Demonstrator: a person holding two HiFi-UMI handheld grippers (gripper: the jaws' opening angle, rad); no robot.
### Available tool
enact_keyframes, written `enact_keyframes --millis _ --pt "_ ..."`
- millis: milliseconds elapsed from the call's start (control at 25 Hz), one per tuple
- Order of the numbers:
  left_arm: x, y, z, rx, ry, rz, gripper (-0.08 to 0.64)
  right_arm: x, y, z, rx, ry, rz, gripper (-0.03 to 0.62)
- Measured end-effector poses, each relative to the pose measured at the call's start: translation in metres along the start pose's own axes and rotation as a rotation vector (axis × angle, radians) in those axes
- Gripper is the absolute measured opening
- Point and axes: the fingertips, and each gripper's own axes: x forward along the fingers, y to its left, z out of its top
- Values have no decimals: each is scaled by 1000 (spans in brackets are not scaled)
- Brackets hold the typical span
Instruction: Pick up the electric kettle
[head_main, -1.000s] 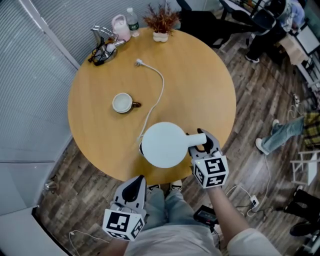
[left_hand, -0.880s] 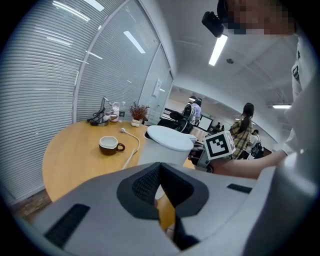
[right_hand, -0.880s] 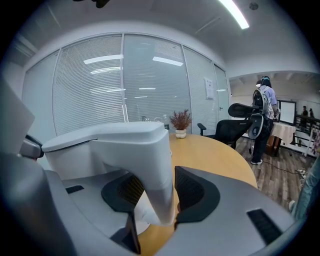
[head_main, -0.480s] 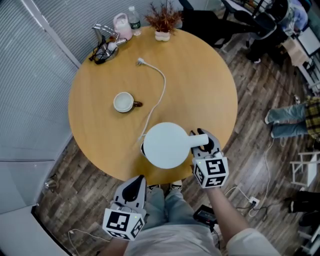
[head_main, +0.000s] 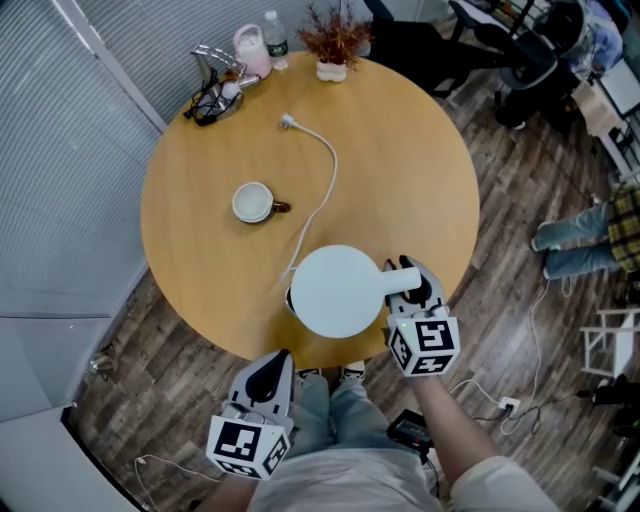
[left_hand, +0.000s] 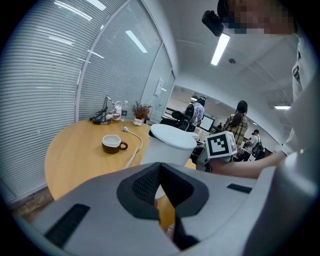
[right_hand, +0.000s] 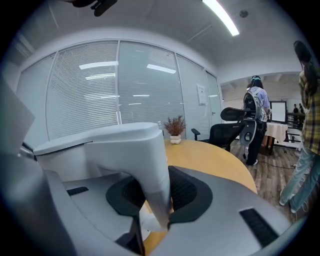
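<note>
Tabletop (head_main: 420, 170): right half & centre bare, so wide approach from the right rim. Electric kettle (head_main: 335, 290) sits at near edge. Its handle side is taken by right gripper (head_main: 403, 285), jaws clamped on handle. Power cord (head_main: 328, 175) runs from kettle twd far rim, plug (head_main: 288, 122) at its end, splitting the top left/right. Mug (head_main: 253, 202) left of cord, room all round it. Far-left rim crowded: small clutter pile (head_main: 212, 85), pink container (head_main: 250, 48), water bottle (head_main: 275, 28), potted plant (head_main: 333, 45). Blinds wall (head_main: 70, 130) close on left side. Left gripper (head_main: 268, 368) hangs off table, below near edge.
</note>
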Motion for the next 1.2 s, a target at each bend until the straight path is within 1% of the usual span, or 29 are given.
enact_keyframes --millis 320,640,1200 --pt "0 5 0 -5 4 5 3 2 -2 4 23 -15 -12 110" --pt "2 1 -2 -5 9 -5 3 -4 -8 3 57 -23 -25 110" --pt "3 -2 0 -5 -5 -13 2 -15 -15 26 95 -57 -31 110"
